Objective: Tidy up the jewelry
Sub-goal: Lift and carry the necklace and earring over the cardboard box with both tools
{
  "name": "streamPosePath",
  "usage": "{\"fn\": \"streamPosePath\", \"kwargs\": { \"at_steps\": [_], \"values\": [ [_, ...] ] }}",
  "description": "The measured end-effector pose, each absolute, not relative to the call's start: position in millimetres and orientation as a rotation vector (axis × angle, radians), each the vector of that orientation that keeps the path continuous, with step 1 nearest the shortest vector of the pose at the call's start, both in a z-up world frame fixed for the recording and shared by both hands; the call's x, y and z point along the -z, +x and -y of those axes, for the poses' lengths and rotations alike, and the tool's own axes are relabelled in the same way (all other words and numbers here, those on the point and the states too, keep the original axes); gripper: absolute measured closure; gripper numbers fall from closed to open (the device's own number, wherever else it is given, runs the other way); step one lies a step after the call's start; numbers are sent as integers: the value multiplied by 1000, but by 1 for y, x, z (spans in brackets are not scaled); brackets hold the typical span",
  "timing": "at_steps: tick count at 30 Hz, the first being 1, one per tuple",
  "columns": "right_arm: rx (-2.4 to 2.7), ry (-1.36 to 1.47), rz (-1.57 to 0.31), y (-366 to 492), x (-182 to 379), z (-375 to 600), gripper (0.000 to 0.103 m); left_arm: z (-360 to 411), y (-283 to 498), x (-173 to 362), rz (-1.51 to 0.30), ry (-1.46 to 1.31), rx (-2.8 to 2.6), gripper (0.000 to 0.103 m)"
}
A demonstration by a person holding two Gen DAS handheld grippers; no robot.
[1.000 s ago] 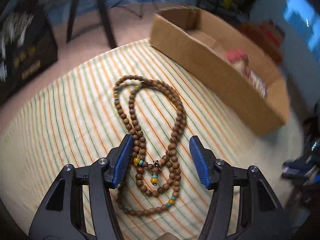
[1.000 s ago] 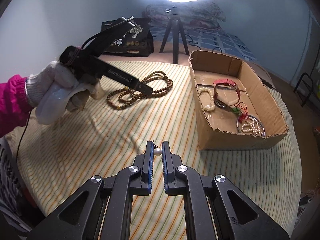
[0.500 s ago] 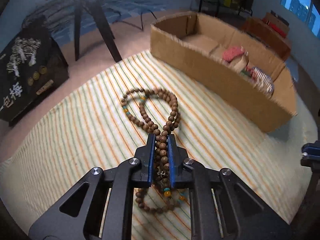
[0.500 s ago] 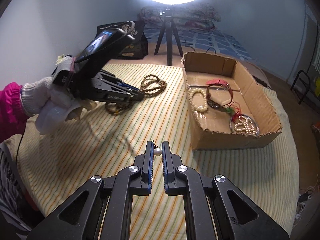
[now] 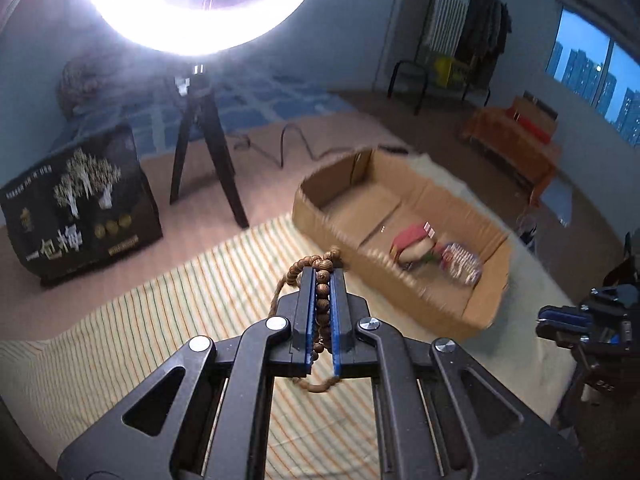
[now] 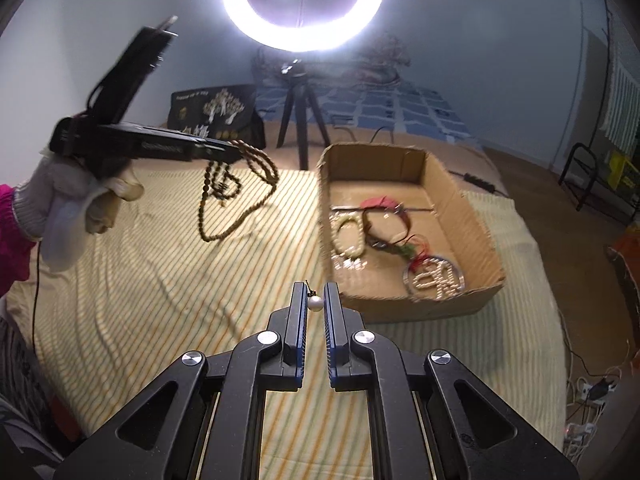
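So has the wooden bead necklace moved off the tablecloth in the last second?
Yes. The wooden bead necklace has gone up: it lay flat on the striped tablecloth, now it dangles from the left gripper, left of the cardboard box.

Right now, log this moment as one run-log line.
left gripper: shut on wooden bead necklace, lifted | right gripper: shut on pearl | cardboard box: holds jewelry
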State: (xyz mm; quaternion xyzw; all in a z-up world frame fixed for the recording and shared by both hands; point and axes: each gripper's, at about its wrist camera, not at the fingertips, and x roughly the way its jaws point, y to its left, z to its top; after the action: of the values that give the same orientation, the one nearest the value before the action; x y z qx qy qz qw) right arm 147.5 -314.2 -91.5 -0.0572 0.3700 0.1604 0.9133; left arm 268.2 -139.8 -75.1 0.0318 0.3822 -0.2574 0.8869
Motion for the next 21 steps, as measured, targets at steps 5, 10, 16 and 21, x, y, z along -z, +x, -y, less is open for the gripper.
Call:
{"fn": "streamPosePath", "kwargs": {
  "at_steps": [5,10,16,21],
  "values": [
    [-300,-100,-730,155,76,331,96,151,267,47,-730,70,553,99],
    [-274,-96,-708,164,66,344,96,164,275,22,-681,56,569,99],
    [-263,-87,-703,179,63,356,96,185,284,-5,-614,68,587,99],
    [-262,-86,-713,193,65,359,96,205,297,-14,-584,83,594,99]
  ]
}}
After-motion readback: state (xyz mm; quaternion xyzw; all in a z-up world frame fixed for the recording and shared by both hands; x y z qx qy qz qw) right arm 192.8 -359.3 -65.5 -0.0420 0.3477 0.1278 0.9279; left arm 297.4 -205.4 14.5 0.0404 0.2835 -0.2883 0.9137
